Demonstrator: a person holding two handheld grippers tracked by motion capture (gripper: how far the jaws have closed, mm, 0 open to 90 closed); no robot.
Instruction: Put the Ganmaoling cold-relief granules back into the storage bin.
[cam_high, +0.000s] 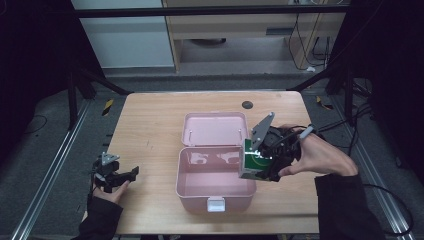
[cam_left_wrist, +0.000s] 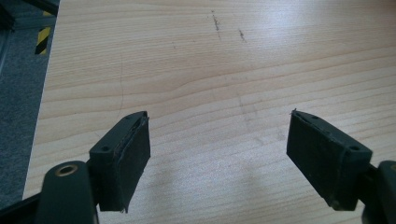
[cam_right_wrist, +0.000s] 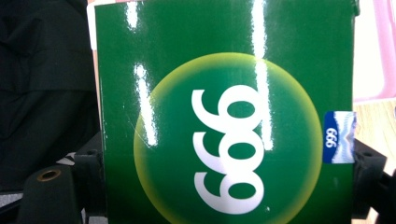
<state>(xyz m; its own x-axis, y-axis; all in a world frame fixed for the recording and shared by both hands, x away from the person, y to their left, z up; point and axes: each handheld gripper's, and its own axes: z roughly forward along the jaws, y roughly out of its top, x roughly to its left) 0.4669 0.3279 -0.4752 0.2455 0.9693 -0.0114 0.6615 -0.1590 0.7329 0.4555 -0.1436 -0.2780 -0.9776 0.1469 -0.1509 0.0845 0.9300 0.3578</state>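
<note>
A wooden table (cam_high: 150, 125) with a dark round grommet (cam_high: 247, 105); beyond it, a pale cabinet (cam_high: 230, 25).

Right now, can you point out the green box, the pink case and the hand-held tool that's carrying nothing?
green box (cam_right_wrist: 224, 116), right gripper view, on its glossy printed face.
pink case (cam_high: 215, 200), high view, on its front wall.
left gripper (cam_left_wrist: 218, 154), left gripper view, midway between its open jaws.

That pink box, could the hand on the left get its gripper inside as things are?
Probably yes: the pink box stands open, the left gripper is open and holds nothing, and bare table lies between them.
</note>
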